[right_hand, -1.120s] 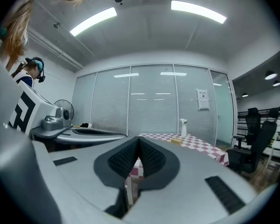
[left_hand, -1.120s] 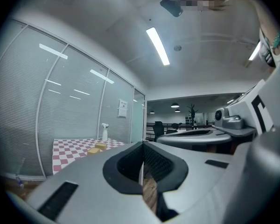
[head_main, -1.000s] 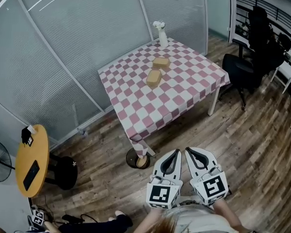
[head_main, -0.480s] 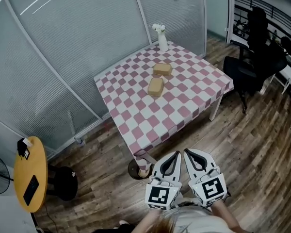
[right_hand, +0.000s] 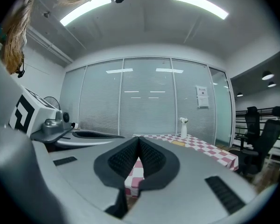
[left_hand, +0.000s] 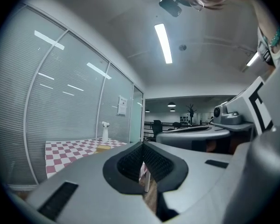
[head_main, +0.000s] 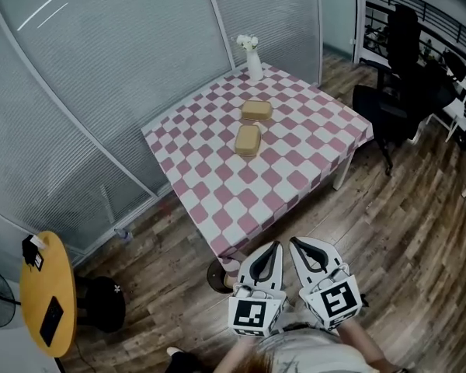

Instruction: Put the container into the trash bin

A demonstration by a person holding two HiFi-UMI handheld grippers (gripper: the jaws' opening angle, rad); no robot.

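Head view, looking steeply down: both grippers hang side by side at the near edge, over the wooden floor [head_main: 404,231], and neither one carries anything. On the left gripper [head_main: 276,245] the jaws are pressed together, and the left gripper view shows the ribbed pads meeting with nothing between them. Same story for the right gripper [head_main: 294,242]: jaws closed on nothing, with the right gripper view showing its pads touching at the tips. Ahead of them stands the table [head_main: 217,200] under a pink-and-white checked cloth, its near corner just beyond the jaw tips. Two tan containers sit close together around the middle of that cloth, well apart from both grippers: the near container [head_main: 248,139] and the far container [head_main: 256,110]. At the table's far corner a white vase [head_main: 253,67] of white flowers stands upright. On the floor under the near corner, partly hidden by the hanging cloth, sits a small round bin [head_main: 215,277]. Off to the left there's a round yellow side table [head_main: 39,286] with a dark stool [head_main: 101,301] beside it, and on the right a black office chair [head_main: 388,107].
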